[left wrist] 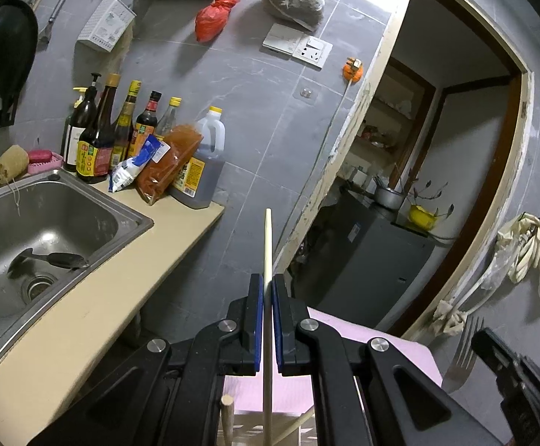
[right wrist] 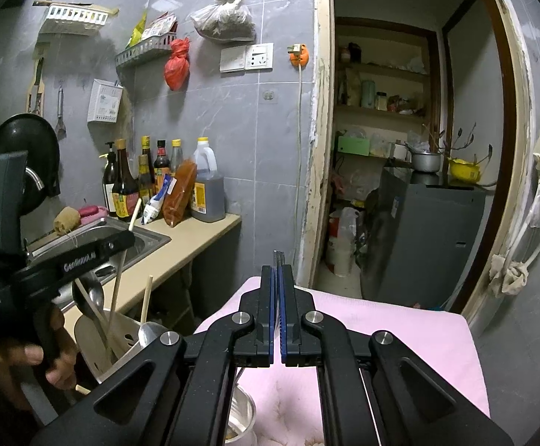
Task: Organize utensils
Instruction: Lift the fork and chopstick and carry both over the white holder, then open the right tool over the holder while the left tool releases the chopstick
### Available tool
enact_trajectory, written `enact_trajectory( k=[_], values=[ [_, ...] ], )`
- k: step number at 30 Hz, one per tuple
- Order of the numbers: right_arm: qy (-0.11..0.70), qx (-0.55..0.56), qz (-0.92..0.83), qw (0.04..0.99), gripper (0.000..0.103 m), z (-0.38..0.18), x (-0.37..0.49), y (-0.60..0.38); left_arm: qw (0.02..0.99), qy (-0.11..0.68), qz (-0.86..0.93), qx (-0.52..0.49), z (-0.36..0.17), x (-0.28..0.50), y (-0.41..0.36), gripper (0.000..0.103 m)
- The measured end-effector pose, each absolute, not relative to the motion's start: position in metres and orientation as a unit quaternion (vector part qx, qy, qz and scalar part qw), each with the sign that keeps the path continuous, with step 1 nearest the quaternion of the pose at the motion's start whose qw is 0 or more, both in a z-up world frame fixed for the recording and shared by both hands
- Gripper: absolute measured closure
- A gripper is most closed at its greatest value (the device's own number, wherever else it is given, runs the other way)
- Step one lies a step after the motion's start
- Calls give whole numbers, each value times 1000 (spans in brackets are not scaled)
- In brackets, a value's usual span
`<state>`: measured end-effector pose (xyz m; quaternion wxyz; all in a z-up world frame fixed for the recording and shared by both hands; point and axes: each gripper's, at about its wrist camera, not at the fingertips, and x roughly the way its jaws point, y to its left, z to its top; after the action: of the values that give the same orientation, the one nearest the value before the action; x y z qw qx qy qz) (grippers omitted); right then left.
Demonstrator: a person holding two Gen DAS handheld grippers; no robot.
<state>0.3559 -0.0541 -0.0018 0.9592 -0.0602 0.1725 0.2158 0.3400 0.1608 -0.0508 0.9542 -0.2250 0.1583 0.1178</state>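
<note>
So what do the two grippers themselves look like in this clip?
Both are matte black linkages with silver round pivot bolts and blue pads lining the fingers. The left gripper and right gripper look identical. The right view shows the left one's pistol-style handle, white lettering, and a bare hand.

The chopstick (left wrist: 268, 245) and fork (left wrist: 462, 353) run, seemingly, behind gripper bodies.

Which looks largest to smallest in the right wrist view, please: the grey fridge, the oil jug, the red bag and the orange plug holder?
1. grey fridge
2. oil jug
3. red bag
4. orange plug holder

The jug and bag look close in size, so their order is unsure; the fridge stands farther back yet clearly looks biggest.
</note>
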Motion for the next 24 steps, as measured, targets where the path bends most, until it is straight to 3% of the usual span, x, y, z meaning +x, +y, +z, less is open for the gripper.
enact_trajectory(
  k=[24],
  values=[
    [179, -63, 215, 958, 101, -6, 345, -64, 960, 175, 107, -189, -41, 306, 148, 98]
  ],
)
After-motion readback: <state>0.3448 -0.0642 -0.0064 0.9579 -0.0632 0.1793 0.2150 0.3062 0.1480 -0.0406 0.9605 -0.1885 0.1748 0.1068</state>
